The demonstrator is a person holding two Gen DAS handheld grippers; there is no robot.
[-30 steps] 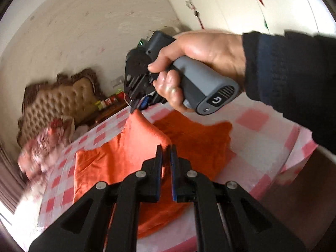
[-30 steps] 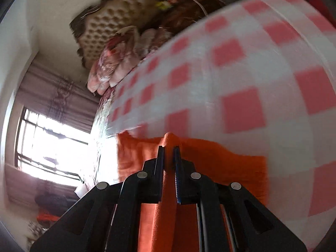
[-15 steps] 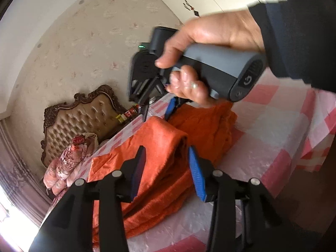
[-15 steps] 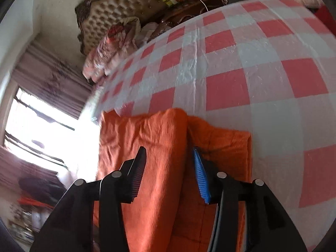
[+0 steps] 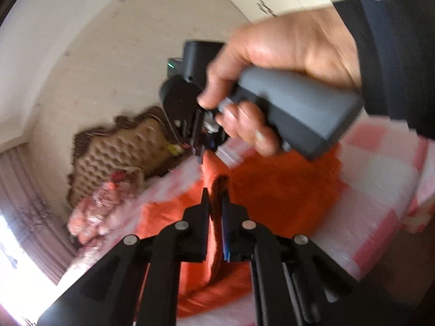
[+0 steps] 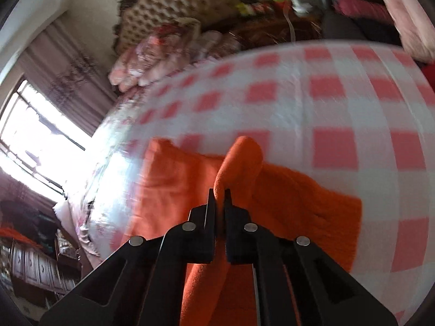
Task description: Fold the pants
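Observation:
The orange pants (image 5: 285,190) lie partly folded on a red-and-white checked tablecloth (image 5: 380,179). My left gripper (image 5: 216,198) is shut on a raised fold of the orange cloth. The right gripper (image 5: 201,152), held in a hand, shows in the left wrist view just beyond it, pinching the same ridge of cloth. In the right wrist view the right gripper (image 6: 219,194) is shut on a lifted fold of the pants (image 6: 176,184), which peaks just past the fingertips. The rest of the pants lies flat on the tablecloth (image 6: 339,108).
A tufted brown headboard (image 6: 176,8) and a floral pillow (image 6: 152,62) stand beyond the far table edge. A bright window (image 6: 32,141) is at the left. The table's right edge (image 5: 418,206) drops off close to the pants.
Both grippers were open half a second ago over the folded pants. Both have now shut on a fold of the orange cloth and lifted it into a ridge.

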